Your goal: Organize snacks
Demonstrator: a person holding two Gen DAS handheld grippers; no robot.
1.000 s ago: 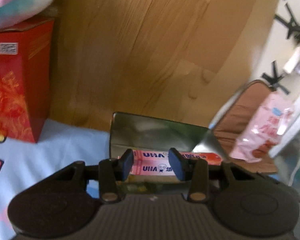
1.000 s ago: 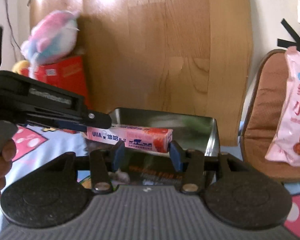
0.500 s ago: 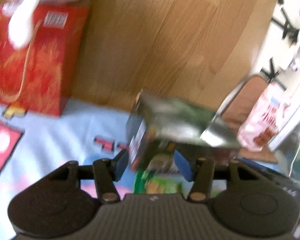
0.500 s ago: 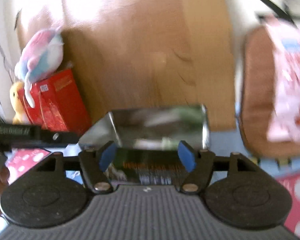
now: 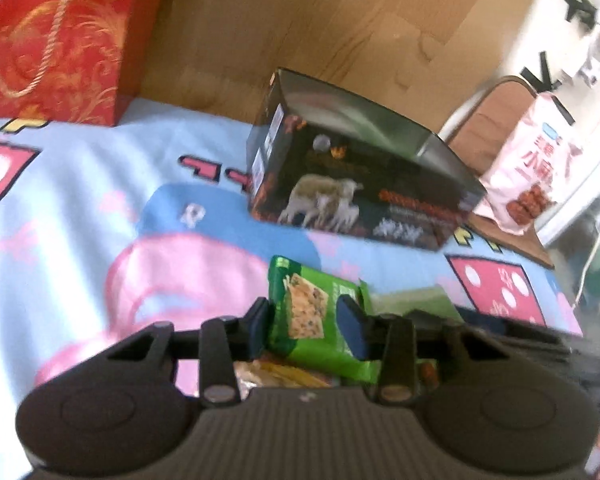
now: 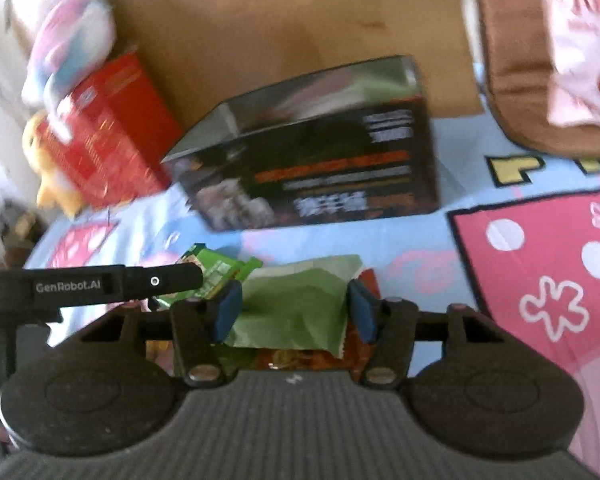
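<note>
The left claw, low in the middle of its own view, is closing around a green cracker packet that lies on the cartoon-print sheet; the packet sits between the blue pads, but blur hides whether they press it yet. The right claw, low in the middle of its view, is also closing, with a pale green wrapper between its pads and no clear contact; an orange packet shows beneath it. The dark box with its open top stands beyond the pile, in the middle of both views, near the wooden headboard. A red gift bag is at the upper left, and a pink snack bag leans on a brown cushion at the upper right. The green packet looks light, crinkly and slick, its crackers likely brittle, so a gentle pinch across its short sides seems safest, well clear of the flimsy sealed ends. Compared with a second ago, the pink candy stick that hung over the box is gone from between the pads, and both views have dropped from the box's rim to the loose snacks lying in front of it.
</note>
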